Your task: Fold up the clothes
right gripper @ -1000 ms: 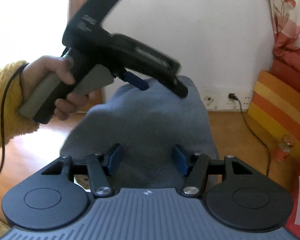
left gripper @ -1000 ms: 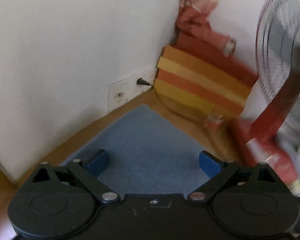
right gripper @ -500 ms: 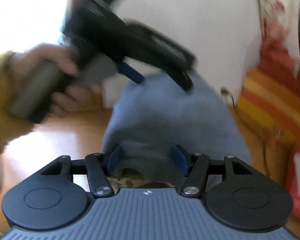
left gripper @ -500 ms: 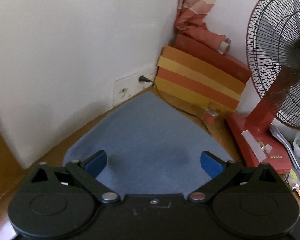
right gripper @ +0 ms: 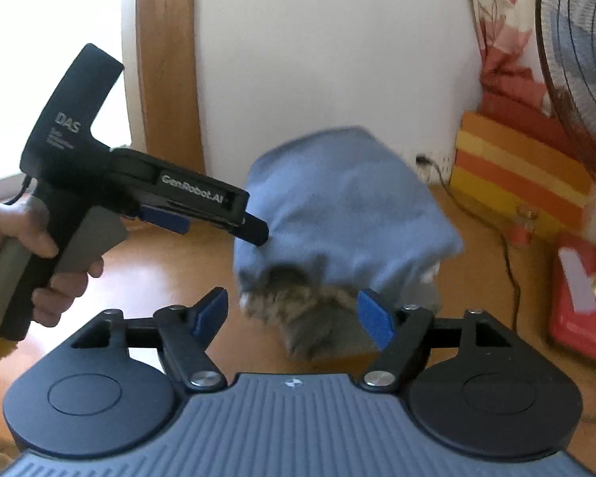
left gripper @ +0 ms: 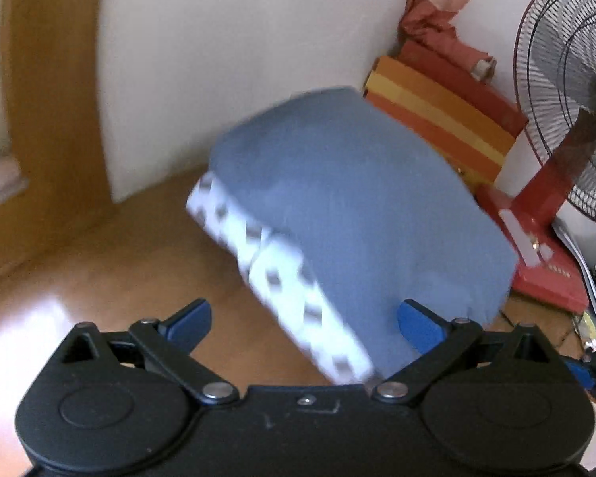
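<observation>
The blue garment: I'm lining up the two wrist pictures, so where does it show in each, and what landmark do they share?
Left wrist: the blue garment fills the centre, motion-blurred, with a white patterned band along its lower left edge.
Right wrist: it sits at centre, above and between the right gripper fingers, whose jaws are opening.
Shared landmark: the orange and yellow striped box, against the wall right of the garment in both.
</observation>
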The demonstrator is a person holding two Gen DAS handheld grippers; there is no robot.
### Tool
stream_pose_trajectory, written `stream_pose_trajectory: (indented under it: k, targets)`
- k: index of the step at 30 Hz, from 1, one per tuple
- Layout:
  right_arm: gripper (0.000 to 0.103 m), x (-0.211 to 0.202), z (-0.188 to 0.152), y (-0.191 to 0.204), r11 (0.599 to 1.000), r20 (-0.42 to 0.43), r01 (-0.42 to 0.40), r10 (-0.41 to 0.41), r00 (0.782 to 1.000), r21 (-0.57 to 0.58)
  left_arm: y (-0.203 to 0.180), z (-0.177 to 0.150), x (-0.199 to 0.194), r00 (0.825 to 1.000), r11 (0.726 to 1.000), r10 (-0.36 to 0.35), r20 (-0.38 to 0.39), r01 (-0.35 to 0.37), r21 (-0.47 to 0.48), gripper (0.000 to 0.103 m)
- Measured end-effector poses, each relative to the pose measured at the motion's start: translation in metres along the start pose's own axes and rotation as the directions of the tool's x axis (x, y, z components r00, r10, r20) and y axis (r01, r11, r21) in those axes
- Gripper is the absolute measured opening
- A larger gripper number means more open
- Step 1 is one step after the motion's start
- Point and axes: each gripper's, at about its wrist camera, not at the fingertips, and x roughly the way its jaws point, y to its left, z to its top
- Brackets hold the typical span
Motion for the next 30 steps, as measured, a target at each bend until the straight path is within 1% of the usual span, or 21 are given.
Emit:
stream_pose_trajectory:
  k: [4, 8, 12, 14, 17, 19, 22, 23, 24, 26, 29, 30]
  targets:
    - [0.075, 0.001, -0.017, 0.004, 0.998, -0.050, -0.042, 0.045, 0.998, 0.054, -0.007, -0.024, -0.021, 0.999, 0.999, 0.036, -0.034, -0.035, 0.012, 0.101]
    - [0.075, 0.000, -0.036, 0.008, 0.987, -0.100, -0.065, 0.081, 0.992, 0.150, -0.014, -0.047, -0.042, 0.995, 0.995, 0.086, -0.058, -0.083, 0.056, 0.101]
    - [0.075, -0.003, -0.047, 0.016, 0.966, -0.143, -0.071, 0.109, 0.984, 0.248, -0.010, -0.061, -0.056, 0.993, 0.995, 0.085, -0.087, -0.079, 0.064, 0.101]
    - [0.075, -0.006, -0.049, 0.024, 0.962, -0.156, -0.071, 0.115, 0.981, 0.262, -0.006, -0.065, -0.060, 0.993, 0.995, 0.078, -0.089, -0.072, 0.069, 0.101]
    - [0.076, -0.004, -0.045, 0.038, 0.972, -0.172, -0.036, 0.078, 0.982, 0.233, 0.004, -0.071, -0.063, 0.993, 0.995, 0.066, -0.099, -0.058, 0.085, 0.101]
    - [0.076, -0.002, -0.042, 0.049, 0.975, -0.175, -0.007, 0.047, 0.983, 0.222, 0.011, -0.073, -0.063, 0.993, 0.995, 0.045, -0.107, -0.035, 0.099, 0.101]
    - [0.076, 0.004, -0.038, 0.064, 0.972, -0.180, 0.029, 0.014, 0.984, 0.235, 0.025, -0.075, -0.062, 0.990, 0.992, 0.014, -0.143, 0.004, 0.123, 0.101]
    - [0.076, 0.005, -0.037, 0.069, 0.967, -0.188, 0.051, -0.003, 0.982, 0.251, 0.030, -0.076, -0.063, 0.989, 0.991, 0.005, -0.149, 0.015, 0.130, 0.101]
    - [0.076, 0.007, -0.036, 0.075, 0.964, -0.190, 0.056, -0.005, 0.982, 0.261, 0.036, -0.076, -0.064, 0.989, 0.990, -0.006, -0.149, 0.027, 0.137, 0.101]
    - [0.076, 0.014, -0.032, 0.086, 0.962, -0.199, 0.064, -0.010, 0.980, 0.266, 0.051, -0.076, -0.064, 0.988, 0.991, -0.018, -0.155, 0.039, 0.132, 0.101]
    - [0.076, 0.021, -0.025, 0.105, 0.963, -0.201, 0.119, -0.070, 0.977, 0.242, 0.075, -0.072, -0.064, 0.986, 0.992, -0.043, -0.162, 0.062, 0.112, 0.101]
    - [0.076, 0.023, -0.023, 0.109, 0.963, -0.197, 0.124, -0.077, 0.977, 0.240, 0.082, -0.071, -0.063, 0.985, 0.992, -0.044, -0.164, 0.063, 0.113, 0.101]
